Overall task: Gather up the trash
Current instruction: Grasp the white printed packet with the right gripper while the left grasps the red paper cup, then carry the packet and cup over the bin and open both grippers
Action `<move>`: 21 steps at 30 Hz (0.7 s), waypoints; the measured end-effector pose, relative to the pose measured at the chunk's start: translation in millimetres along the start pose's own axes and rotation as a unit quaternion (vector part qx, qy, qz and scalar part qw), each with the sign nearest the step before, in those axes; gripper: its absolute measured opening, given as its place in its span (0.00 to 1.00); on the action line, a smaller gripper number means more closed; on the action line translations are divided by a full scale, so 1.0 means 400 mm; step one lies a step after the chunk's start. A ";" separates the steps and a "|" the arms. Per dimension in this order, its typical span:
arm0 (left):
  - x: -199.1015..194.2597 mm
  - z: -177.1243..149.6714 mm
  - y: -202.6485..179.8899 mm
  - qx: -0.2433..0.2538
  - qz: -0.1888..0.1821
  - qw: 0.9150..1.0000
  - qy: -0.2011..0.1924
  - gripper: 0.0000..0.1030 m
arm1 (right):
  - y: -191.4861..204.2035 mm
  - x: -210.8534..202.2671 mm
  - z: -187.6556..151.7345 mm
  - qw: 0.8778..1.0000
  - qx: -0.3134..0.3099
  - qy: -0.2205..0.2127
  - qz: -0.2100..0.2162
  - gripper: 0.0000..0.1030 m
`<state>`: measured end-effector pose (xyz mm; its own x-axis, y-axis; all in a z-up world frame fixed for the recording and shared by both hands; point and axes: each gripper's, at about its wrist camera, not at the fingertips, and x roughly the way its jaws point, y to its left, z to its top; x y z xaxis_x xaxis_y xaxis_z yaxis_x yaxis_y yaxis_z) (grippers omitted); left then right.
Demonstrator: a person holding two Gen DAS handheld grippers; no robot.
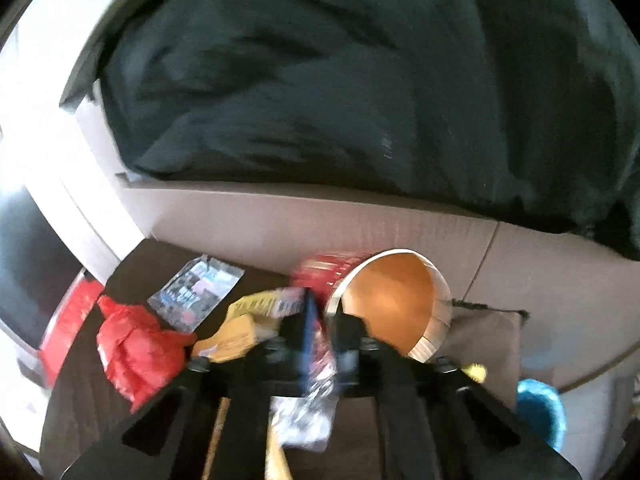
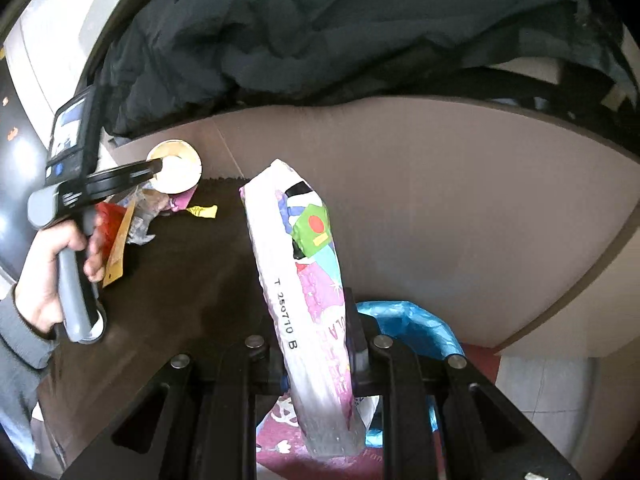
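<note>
**Two wrappers held, bin waiting below**

Right at the front, the right gripper [image 2: 316, 356] is squeezing a white and pink snack bag [image 2: 308, 280] between its two fingers. The fingers are closed tight on the bag, which is standing up tall. Just under and behind it, the blue bin bag [image 2: 416, 328] is sitting beside the dark table [image 2: 192, 280]. I think the good move is bringing the snack bag right over the blue opening before letting go, so it is not landing on the floor.

Over on the other side, the left gripper [image 1: 318, 344] is pinching a shiny blue and silver wrapper [image 1: 312, 392], fingers nearly shut on it. That view is blurry, so small things are hard to tell. It should be lifting straight up, because the paper cup [image 1: 392, 304] is lying on its side just beside it and could roll.

Farther back, a red crumpled bag [image 1: 132, 348], a yellow packet [image 1: 240, 332] and a clear wrapper [image 1: 196, 292] are waiting on the table. Behind everything, dark cloth [image 1: 320, 80] is lying on a brown couch [image 1: 280, 224].
</note>
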<state>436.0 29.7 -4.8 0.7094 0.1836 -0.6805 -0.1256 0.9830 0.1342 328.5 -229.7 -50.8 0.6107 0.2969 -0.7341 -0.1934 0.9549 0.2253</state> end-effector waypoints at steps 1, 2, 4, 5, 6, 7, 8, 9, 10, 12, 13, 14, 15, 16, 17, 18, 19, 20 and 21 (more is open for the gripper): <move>-0.022 -0.003 0.026 -0.007 -0.017 1.000 0.001 0.02 | -0.009 -0.019 -0.002 1.000 0.002 -0.003 0.001 0.17; -0.042 -0.006 0.046 -0.007 -0.023 1.000 -0.003 0.02 | -0.004 -0.029 0.002 1.000 0.003 -0.006 0.003 0.17; -0.086 -0.009 0.076 -0.005 -0.033 0.999 -0.011 0.02 | 0.004 -0.057 0.004 1.000 0.003 -0.014 0.003 0.17; -0.112 -0.011 0.088 -0.007 -0.041 0.999 -0.014 0.02 | 0.012 -0.070 0.004 1.000 0.001 -0.019 0.001 0.17; -0.131 -0.013 0.095 -0.009 -0.048 0.999 -0.015 0.02 | 0.010 -0.088 0.001 1.000 -0.001 -0.023 0.000 0.17; -0.164 -0.015 0.109 -0.014 -0.061 0.998 -0.018 0.02 | 0.018 -0.097 -0.001 1.000 -0.002 -0.027 -0.002 0.17; -0.191 -0.018 0.108 -0.015 -0.072 0.997 -0.019 0.02 | 0.019 -0.115 -0.001 1.000 -0.003 -0.030 -0.002 0.17; -0.223 -0.021 0.109 -0.014 -0.088 0.996 -0.021 0.02 | 0.024 -0.131 -0.001 0.999 -0.004 -0.033 -0.002 0.17; -0.255 -0.026 0.102 -0.011 -0.103 0.994 -0.024 0.02 | 0.024 -0.146 -0.005 0.999 -0.004 -0.035 -0.002 0.17; -0.305 -0.037 0.079 -0.004 -0.137 0.990 -0.023 0.02 | 0.021 -0.177 -0.015 0.999 -0.004 -0.039 -0.005 0.17; -0.328 -0.043 0.058 -0.001 -0.160 0.987 -0.016 0.02 | 0.016 -0.195 -0.020 0.999 -0.005 -0.040 -0.008 0.17; -0.348 -0.050 0.033 0.003 -0.181 0.983 -0.009 0.02 | 0.014 -0.206 -0.020 0.999 -0.005 -0.041 -0.011 0.17; -0.359 -0.057 0.015 0.009 -0.200 0.980 -0.003 0.02 | 0.013 -0.214 -0.023 0.999 -0.005 -0.042 -0.015 0.17; -0.364 -0.064 -0.004 0.015 -0.214 0.977 0.004 0.02 | 0.014 -0.218 -0.025 0.999 -0.003 -0.042 -0.020 0.17; -0.371 -0.079 -0.038 0.024 -0.235 0.971 0.019 0.02 | 0.006 -0.227 -0.031 0.999 0.000 -0.042 -0.024 0.17; -0.373 -0.089 -0.063 0.028 -0.247 0.968 0.030 0.02 | 0.001 -0.228 -0.036 0.999 0.006 -0.041 -0.029 0.17; -0.367 -0.104 -0.094 0.034 -0.264 0.963 0.049 0.02 | -0.010 -0.233 -0.041 0.999 0.012 -0.039 -0.031 0.17; -0.361 -0.119 -0.123 0.039 -0.274 0.959 0.066 0.02 | -0.020 -0.234 -0.045 0.999 0.017 -0.037 -0.032 0.17; -0.342 -0.131 -0.138 0.044 -0.277 0.957 0.077 0.02 | -0.036 -0.233 -0.053 0.999 0.026 -0.033 -0.032 0.17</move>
<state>309.4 -49.1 43.1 0.5392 -0.3599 -0.7614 0.3039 0.9263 -0.2227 258.1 -271.4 0.8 0.6696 0.2328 -0.7053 -0.1133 0.9705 0.2128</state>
